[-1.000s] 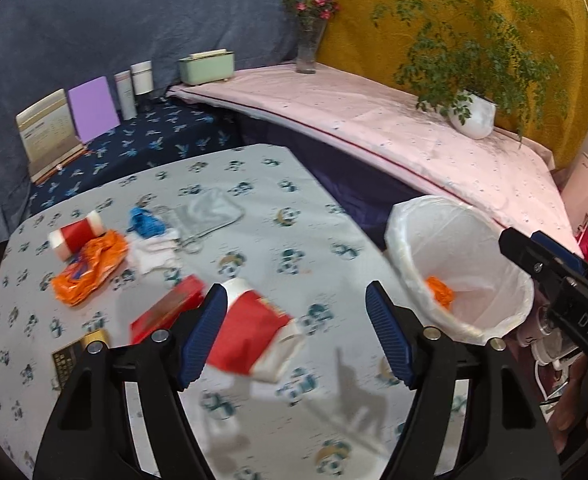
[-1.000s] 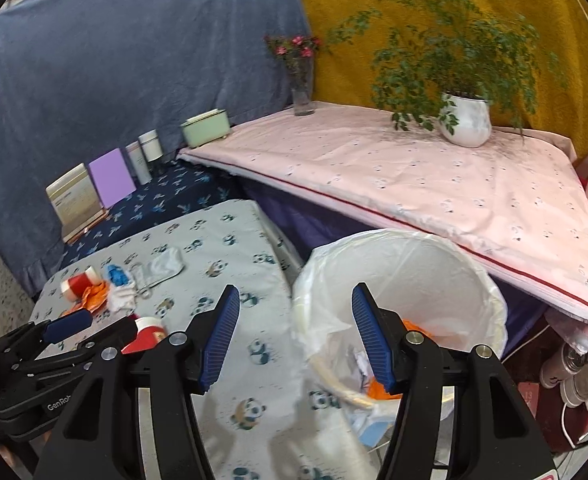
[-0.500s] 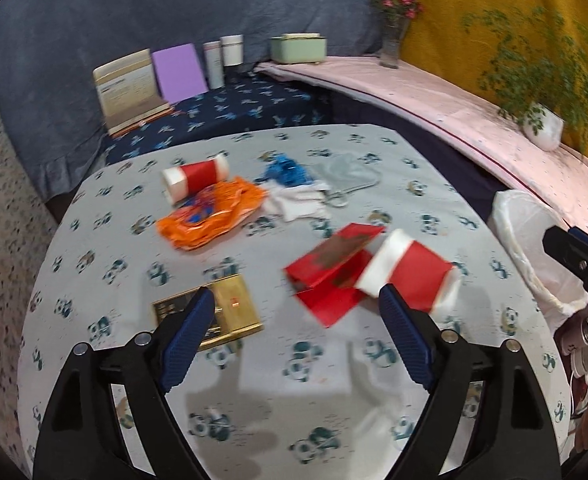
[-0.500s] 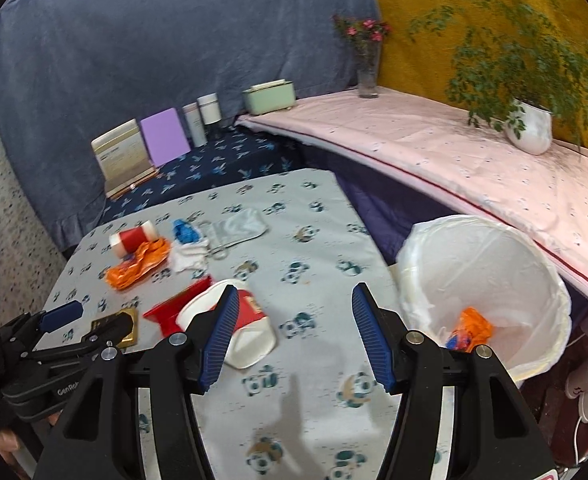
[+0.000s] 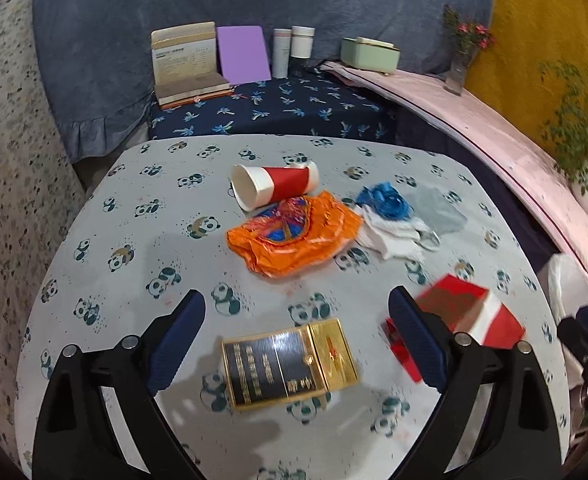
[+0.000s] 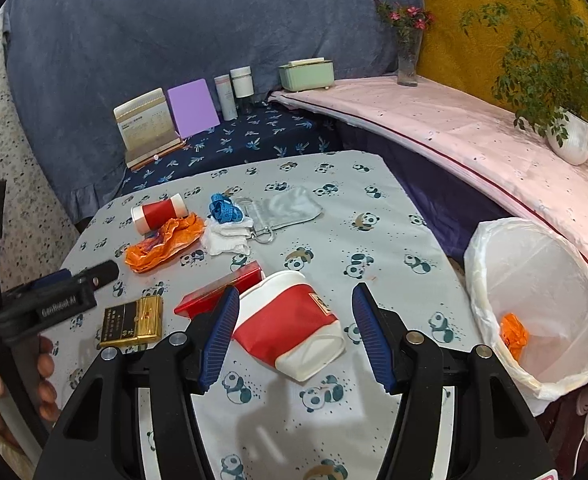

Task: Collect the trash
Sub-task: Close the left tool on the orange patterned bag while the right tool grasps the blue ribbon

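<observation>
Crowding the flattened cup (image 6: pixel 290 326) are red carton (image 6: pixel 218 292) and gold box (image 6: pixel 132 322); both grippers (image 6: pixel 294 334) (image 5: pixel 296 342), fingers spread, have swung tableward from the bin (image 6: pixel 534 304).

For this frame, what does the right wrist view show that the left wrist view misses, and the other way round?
Only the right wrist view shows the inside of the bin, with an orange scrap at the bottom, and the crushed red and white cup whole, lying between the open fingers of the right tool. Only the left wrist view shows the gold and black box lying between the open fingers of the left tool. Both show the orange wrapper, the second red cup, the blue scrap and white tissue.
</observation>
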